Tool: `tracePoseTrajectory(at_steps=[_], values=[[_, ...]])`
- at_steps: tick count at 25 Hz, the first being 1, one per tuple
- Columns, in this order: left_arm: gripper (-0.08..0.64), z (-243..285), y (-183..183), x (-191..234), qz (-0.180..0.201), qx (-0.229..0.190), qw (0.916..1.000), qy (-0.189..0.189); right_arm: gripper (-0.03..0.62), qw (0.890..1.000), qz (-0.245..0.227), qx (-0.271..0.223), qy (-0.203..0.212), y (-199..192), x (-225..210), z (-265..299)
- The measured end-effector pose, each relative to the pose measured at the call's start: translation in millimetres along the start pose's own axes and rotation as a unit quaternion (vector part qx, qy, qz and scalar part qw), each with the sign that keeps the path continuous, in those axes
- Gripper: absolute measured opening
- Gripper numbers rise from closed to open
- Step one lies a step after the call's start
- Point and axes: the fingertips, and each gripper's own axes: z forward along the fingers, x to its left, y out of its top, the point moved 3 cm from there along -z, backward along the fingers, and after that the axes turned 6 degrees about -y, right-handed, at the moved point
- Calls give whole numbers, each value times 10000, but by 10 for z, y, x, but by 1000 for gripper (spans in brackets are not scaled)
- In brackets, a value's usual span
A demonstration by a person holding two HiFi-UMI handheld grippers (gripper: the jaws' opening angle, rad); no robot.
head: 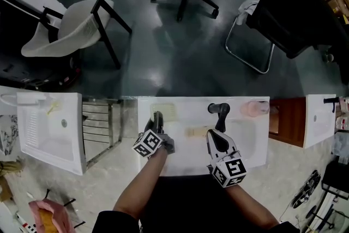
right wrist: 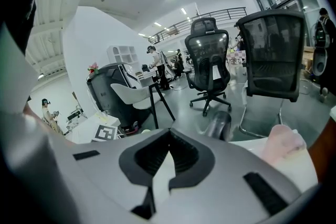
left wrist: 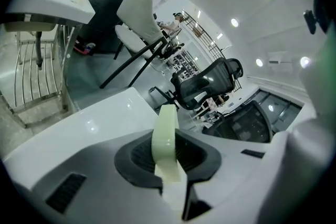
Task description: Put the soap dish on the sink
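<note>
**A:** Left gripper is low at the back-left corner of the sink, its fingers clamped on the dish. The dish is pale green and stands edge-on between them.

**B:** And the right gripper?

**A:** It hovers over the basin near the faucet, fingers closed on nothing. It looks like a spare hand for now.

**B:** Is the dish down yet?

**A:** I can't tell. From the head view it sits right over the rim, but contact isn't clear.

**B:** So how should it be finished?

**A:** I'd say roll the wrist until the dish lies flat, then lower it until it bears on the rim. It should sit fully on the ledge, away from the basin edge. Then open the fingers gently and back straight out, so nothing drags it along.
</note>
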Motion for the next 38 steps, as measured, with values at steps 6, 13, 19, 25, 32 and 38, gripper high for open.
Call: tracePoseTrajectory(at_steps=[6,13,19,25,32,38], values=[[133,5,3,1,369,102,9992,149,-2,10000,17,19,18,-29,-3,-31],[228,19,-8,13,956,403,9936,447,-2,10000,35,-10,39,-28,1,-57],[300,0,-28,65,1233,651,9882,634,-2,9999,88,-106,74,-21,24,-104],[305,-24,-16,144,1476,664,9833,833,-2,9999,154,-51,59,-131,30,-168],[308,-40,50,112,1729,676,9797,754,-2,9999,141,-62,62,-161,77,-222],[308,-96,83,76,1777,636,9795,708,-2,9999,132,-85,65,-163,108,-247]])
